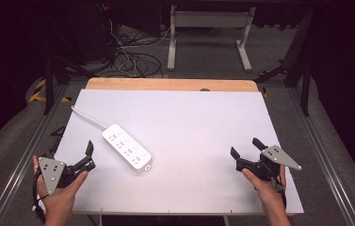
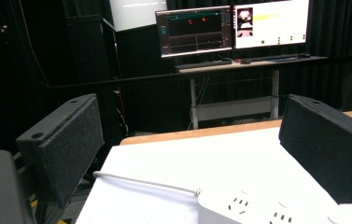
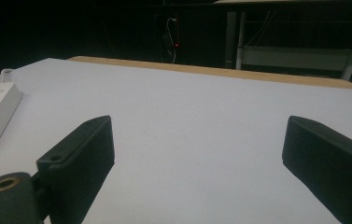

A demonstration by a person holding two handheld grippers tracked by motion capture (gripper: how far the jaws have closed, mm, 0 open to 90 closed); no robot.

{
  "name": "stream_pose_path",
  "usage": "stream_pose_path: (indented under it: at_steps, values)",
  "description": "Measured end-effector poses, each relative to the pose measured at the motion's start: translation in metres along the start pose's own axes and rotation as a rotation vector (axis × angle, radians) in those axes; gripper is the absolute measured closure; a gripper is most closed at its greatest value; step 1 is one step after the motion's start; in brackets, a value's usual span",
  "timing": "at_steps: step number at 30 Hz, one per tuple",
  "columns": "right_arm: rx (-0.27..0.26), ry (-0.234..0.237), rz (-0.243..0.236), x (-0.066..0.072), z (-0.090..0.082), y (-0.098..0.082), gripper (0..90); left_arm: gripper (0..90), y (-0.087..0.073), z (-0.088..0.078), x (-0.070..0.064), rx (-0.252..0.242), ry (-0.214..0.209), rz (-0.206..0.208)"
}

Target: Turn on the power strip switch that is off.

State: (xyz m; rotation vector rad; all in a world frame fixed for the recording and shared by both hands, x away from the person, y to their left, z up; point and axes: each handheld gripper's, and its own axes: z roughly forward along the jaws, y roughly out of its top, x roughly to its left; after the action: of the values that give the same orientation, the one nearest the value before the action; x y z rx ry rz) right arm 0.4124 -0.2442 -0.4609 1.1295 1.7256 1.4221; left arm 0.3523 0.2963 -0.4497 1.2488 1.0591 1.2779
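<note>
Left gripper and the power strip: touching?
Apart. In the high view, bare white table shows between the left gripper and the power strip; its jaws stand open, short of the strip's near side.

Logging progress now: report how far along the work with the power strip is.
Done: nothing visible; the power strip lies flat on the table, its cord trailing toward the far left. In hand: nothing; the left gripper is open beside the strip, the right gripper open and well apart from it. Left: any grasping or handling.
</note>
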Motion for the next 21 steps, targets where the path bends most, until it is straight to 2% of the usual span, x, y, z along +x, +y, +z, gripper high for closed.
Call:
stream_pose_path:
  at_steps: [21]
  values:
    - [-0.003, -0.006, 0.005, -0.0002, -0.0024, 0.0003, 9.6, 7.2, -0.0019, 0.0011, 0.0002, 0.006, -0.003, -0.003]
